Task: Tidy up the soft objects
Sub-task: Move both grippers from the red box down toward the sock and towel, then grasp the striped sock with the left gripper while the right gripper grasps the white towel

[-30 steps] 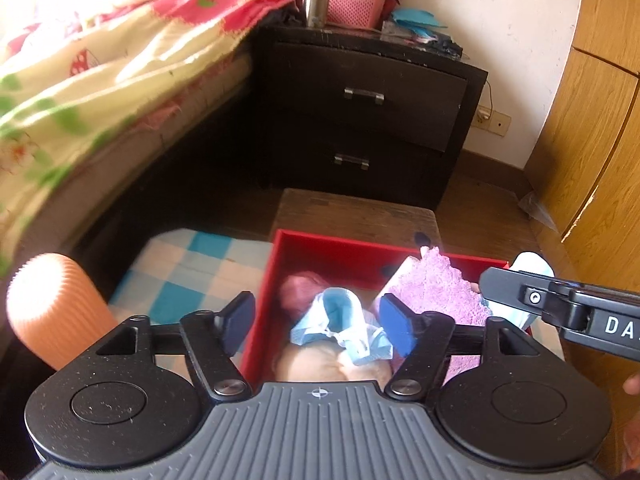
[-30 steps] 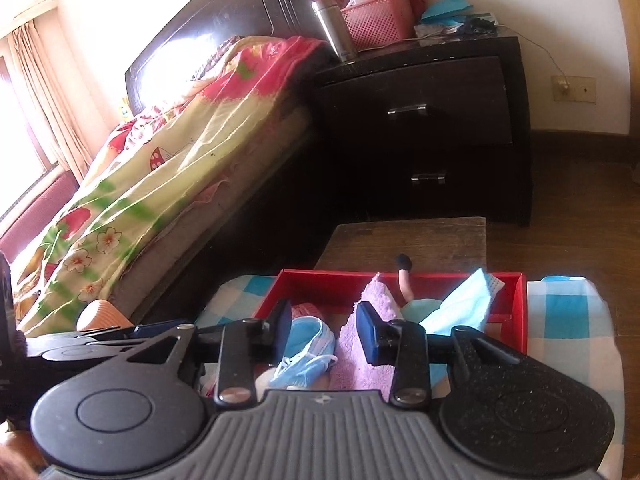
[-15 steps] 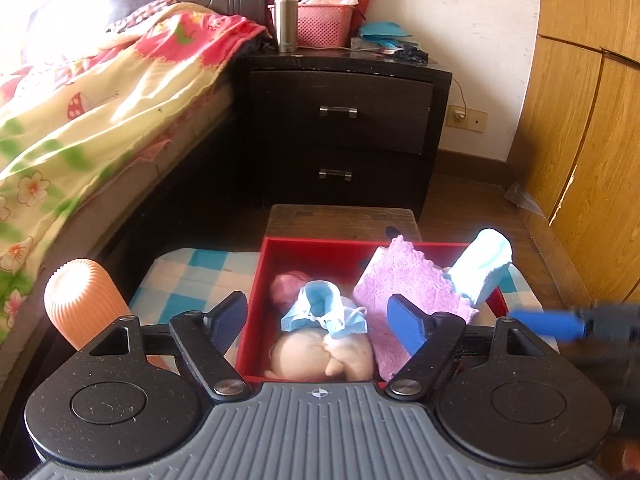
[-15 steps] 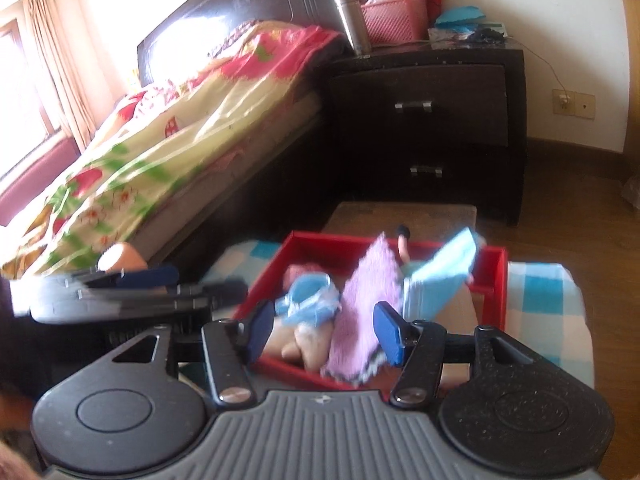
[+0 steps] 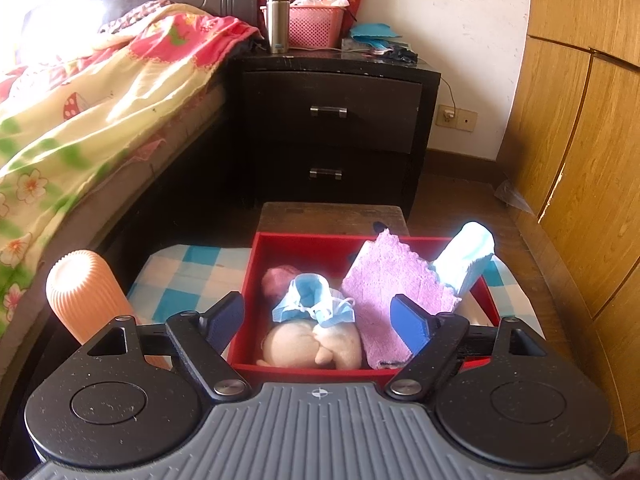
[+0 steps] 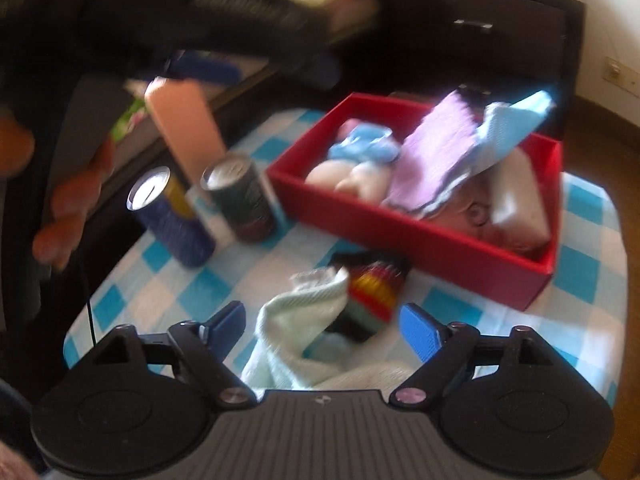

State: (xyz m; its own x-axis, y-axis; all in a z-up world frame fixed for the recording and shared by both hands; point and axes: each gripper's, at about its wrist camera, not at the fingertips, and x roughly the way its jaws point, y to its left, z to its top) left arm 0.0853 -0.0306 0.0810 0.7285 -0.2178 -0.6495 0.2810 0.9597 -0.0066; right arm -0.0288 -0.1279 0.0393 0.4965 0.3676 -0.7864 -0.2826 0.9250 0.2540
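Right wrist view: right claw (image 6: 322, 330) has swung off red box (image 6: 404, 236), now opening, empty, over pale green sock (image 6: 296, 332) on table (image 6: 168, 276). Left claw (image 5: 318, 318) opening, empty, above box. Next pick likely sock.

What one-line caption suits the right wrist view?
Opening right hand-held gripper above pale green cloth and striped sock, beside a red box of soft items.

On the table (image 6: 592, 216), the box (image 6: 420, 236) sits at the right, holding a doll (image 6: 352, 172), cloth (image 6: 436, 156) and mask (image 6: 362, 144). Two cans (image 6: 236, 196) stand left of it; socks (image 6: 320, 320) lie before it.
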